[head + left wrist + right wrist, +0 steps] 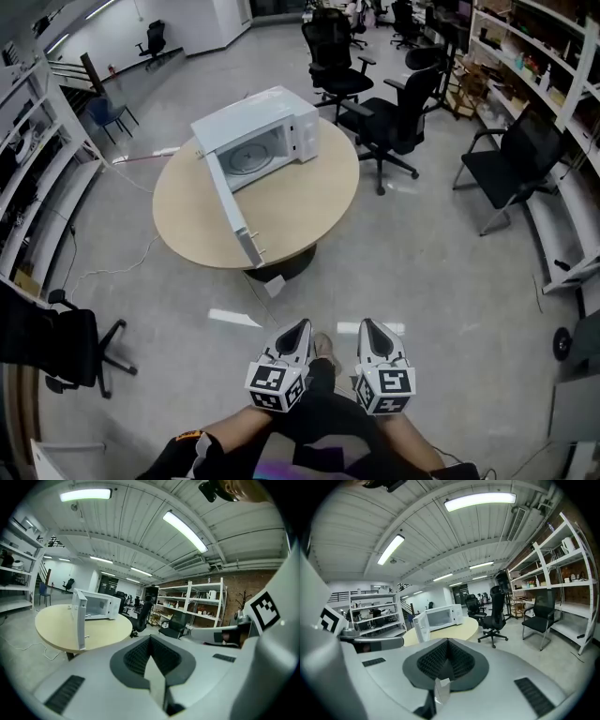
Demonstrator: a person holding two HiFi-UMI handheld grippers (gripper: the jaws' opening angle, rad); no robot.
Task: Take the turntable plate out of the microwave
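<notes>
A white microwave (258, 136) stands on the round wooden table (309, 206), its door (232, 208) swung wide open toward me. The glass turntable plate (247, 158) lies flat inside the cavity. Both grippers hang well short of the table, side by side above the floor. My left gripper (298, 328) is shut with nothing in it. The right gripper (366, 327) is also shut and holds nothing. In the left gripper view the microwave (98, 605) sits far off at the left; in the right gripper view the microwave (439, 616) is small in the middle distance.
Black office chairs (398, 117) stand behind and right of the table, another chair (511, 164) near the right shelving (562, 103). A black chair (56, 342) is at my left. A cable (141, 159) runs off the table's left side across the grey floor.
</notes>
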